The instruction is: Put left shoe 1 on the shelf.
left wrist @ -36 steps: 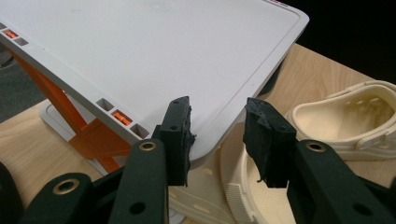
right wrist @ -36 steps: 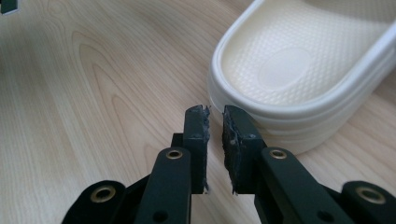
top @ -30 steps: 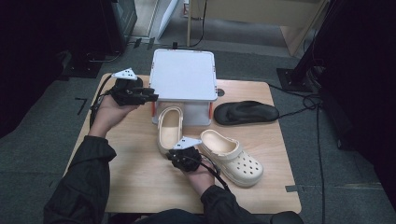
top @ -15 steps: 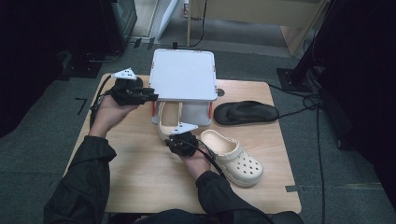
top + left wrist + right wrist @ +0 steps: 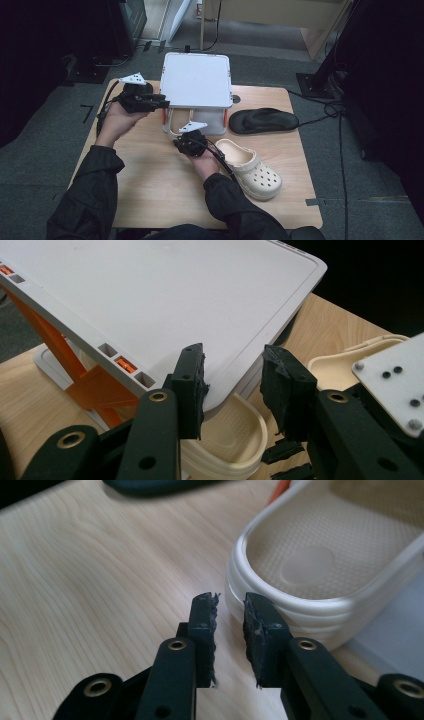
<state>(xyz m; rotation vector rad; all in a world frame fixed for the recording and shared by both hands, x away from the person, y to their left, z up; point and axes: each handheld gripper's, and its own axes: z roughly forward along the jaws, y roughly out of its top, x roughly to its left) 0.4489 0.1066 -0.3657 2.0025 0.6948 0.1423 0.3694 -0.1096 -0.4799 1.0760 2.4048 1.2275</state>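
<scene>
Two cream ridged rubber clogs (image 5: 252,167), one under smooth white rack (image 5: 196,80).

The left hand-held gripper (image 5: 161,103) is hovering at the far left, pointing right, its jaws standing partly apart. The left forearm is reaching in from the near left, sleeve dark. The right hand-held gripper (image 5: 186,134) is sitting mid-scene, pointing far, its jaws nearly closed with nothing between them, having just been closing slightly.
</scene>
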